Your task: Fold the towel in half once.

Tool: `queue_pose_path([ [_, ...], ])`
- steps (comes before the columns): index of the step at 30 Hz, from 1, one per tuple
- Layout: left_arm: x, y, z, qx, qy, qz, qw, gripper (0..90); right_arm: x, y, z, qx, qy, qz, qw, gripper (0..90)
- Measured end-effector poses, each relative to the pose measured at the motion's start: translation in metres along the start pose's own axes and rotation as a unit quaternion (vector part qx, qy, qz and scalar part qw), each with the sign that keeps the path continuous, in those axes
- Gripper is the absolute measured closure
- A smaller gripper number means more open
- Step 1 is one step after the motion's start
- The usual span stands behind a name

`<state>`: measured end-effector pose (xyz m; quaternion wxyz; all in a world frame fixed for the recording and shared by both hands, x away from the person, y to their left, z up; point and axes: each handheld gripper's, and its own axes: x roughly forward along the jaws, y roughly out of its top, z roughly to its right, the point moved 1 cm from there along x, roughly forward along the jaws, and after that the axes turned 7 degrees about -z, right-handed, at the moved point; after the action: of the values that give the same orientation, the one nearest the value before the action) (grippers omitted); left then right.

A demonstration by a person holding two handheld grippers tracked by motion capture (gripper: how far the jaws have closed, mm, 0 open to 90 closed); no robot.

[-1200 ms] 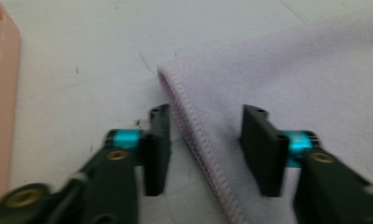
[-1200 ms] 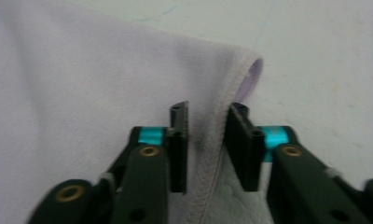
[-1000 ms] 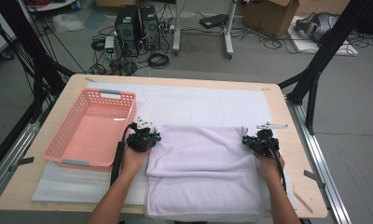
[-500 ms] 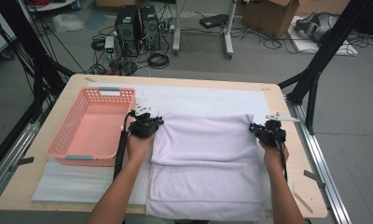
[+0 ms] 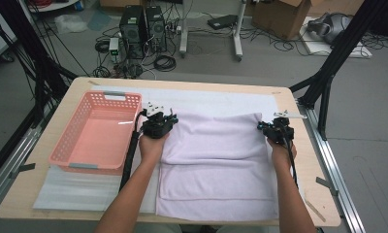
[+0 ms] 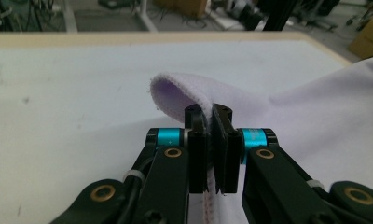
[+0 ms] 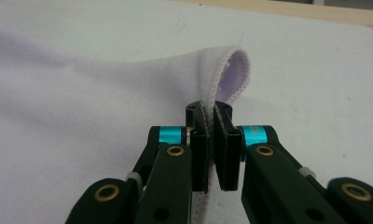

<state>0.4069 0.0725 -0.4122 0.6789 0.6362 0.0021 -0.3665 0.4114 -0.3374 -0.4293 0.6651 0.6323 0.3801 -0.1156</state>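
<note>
On the wooden table [image 5: 46, 204] lies a white sheet [image 5: 206, 101], and over its middle and near part spreads a lilac towel [image 5: 216, 170], its far portion folded over the rest. Left of the towel sits a pink plastic basket [image 5: 61, 154]. At the fold's far left corner the left gripper [image 5: 159, 122] is clamped on the towel's hem, which curls over its jaws; the right gripper [image 5: 275, 130] pinches the far right corner the same way.

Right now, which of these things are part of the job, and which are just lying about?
In use: lilac towel; left hand-held gripper and right hand-held gripper, each clamped on a towel corner.

Lying about: pink basket; white sheet; table.
</note>
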Motion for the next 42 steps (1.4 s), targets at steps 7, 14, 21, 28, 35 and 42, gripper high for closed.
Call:
queue_pose_path([
  [7,0.013,0.015,-0.018,-0.013,0.014,-0.014,0.9997,85.3,-0.002,0.009,0.005,0.002,-0.017,0.007,0.9998,85.9],
  [14,0.034,0.023,-0.035,-0.019,0.014,-0.033,0.9992,85.2,0.011,0.018,0.014,0.014,-0.029,0.003,0.9995,85.9],
  [21,0.042,0.021,-0.04,-0.027,0.012,-0.046,0.9985,72.7,0.022,0.021,0.015,0.012,-0.037,0.001,0.9992,83.7],
  [28,0.031,0.013,-0.036,-0.041,-0.013,-0.055,0.9976,49.6,0.011,0.023,0.013,0.021,-0.033,0.011,0.9992,69.5],
  [35,0.016,0.019,-0.017,-0.001,-0.033,-0.057,0.9978,46.6,-0.009,0.023,0.006,-0.007,-0.016,0.008,0.9998,65.8],
  [42,0.002,0.02,-0.003,0.016,-0.045,-0.037,0.9981,45.9,-0.029,0.014,-0.001,-0.012,-0.008,-0.001,0.9999,60.4],
])
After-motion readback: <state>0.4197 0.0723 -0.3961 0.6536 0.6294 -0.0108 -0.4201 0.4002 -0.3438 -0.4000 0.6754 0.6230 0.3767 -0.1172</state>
